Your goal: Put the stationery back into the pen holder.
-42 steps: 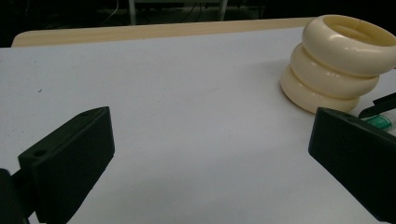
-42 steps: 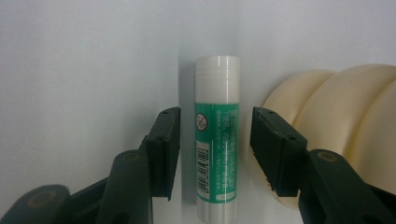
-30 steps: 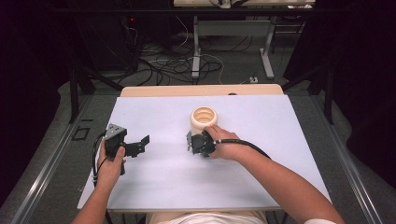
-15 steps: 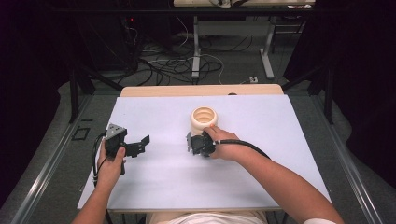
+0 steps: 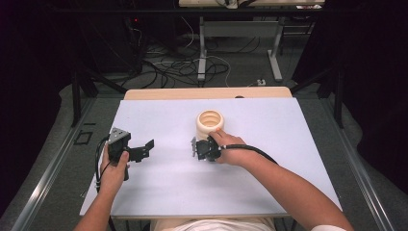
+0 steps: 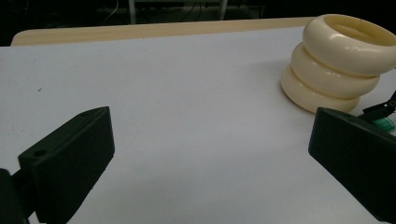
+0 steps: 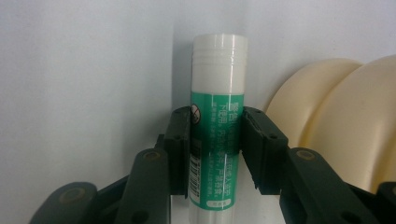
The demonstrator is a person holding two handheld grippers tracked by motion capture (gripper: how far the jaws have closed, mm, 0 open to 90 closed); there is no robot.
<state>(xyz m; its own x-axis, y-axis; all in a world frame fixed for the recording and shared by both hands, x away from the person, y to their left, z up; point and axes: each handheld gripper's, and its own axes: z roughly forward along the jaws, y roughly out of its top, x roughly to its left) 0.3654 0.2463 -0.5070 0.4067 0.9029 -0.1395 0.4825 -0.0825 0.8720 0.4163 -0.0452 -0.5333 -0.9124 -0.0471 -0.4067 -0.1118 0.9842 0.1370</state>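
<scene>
A glue stick [image 7: 218, 84] with a green label and a white cap lies on the white table [image 5: 269, 125], right beside a cream holder [image 5: 210, 122] made of three stacked rings. My right gripper [image 7: 215, 126] is shut on the stick's labelled middle, and its jaws have just been closing onto it. In the high view the right gripper [image 5: 196, 150] sits just in front of the holder. My left gripper [image 5: 146, 149] is held at the table's left, jaws wide open and nothing between them. The left gripper view [image 6: 210, 154] shows the holder [image 6: 341, 60] at upper right.
A wooden strip [image 5: 207, 93] runs along the table's far edge. Beyond it are cables and metal table legs [image 5: 202, 53] on the floor. The person's forearms reach in from the near edge.
</scene>
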